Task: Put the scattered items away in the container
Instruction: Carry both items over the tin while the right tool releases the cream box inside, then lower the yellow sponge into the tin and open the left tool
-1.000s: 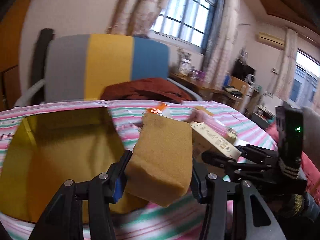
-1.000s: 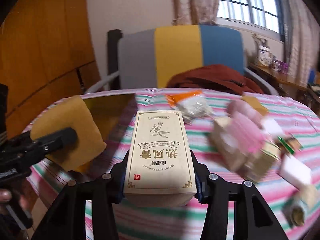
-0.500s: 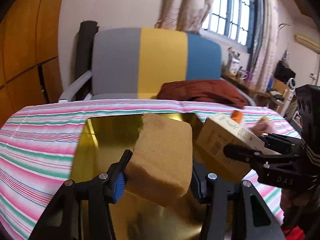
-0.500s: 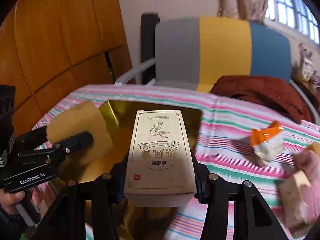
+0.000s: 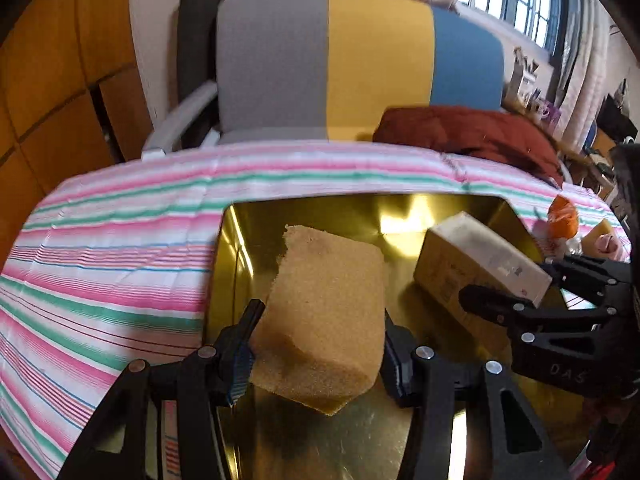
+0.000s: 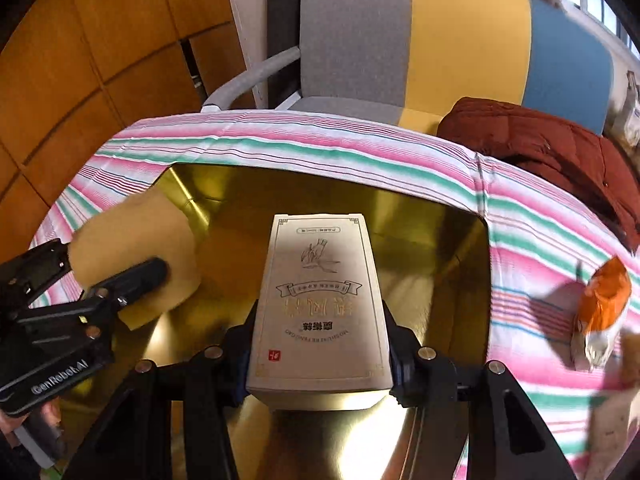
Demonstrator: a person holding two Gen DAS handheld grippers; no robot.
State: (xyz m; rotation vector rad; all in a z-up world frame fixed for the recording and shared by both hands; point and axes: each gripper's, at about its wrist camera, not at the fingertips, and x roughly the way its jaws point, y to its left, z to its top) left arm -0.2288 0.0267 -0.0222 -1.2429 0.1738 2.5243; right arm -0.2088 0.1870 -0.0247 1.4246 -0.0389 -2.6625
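Note:
A shiny gold tray (image 5: 228, 264) (image 6: 472, 264) lies on the striped tablecloth. My left gripper (image 5: 318, 316) is shut on a tan sponge block (image 5: 328, 312), held over the tray's left part. My right gripper (image 6: 320, 320) is shut on a beige printed carton (image 6: 320, 300), held over the tray's middle. In the left wrist view the carton (image 5: 476, 268) and the right gripper (image 5: 520, 300) show at the right. In the right wrist view the sponge (image 6: 136, 240) and the left gripper (image 6: 104, 280) show at the left, over the tray's left rim.
An orange and white packet (image 6: 600, 312) and other small items, blurred, lie on the cloth (image 5: 120, 240) right of the tray. Behind the table stands a grey, yellow and blue chair (image 5: 360, 64) with a dark red garment (image 5: 468, 136) on it. Wooden panels cover the left wall.
Both grippers have swung left from the scattered items to above the gold tray and tipped downward, carrying the sponge and the carton. Neither grip has changed.

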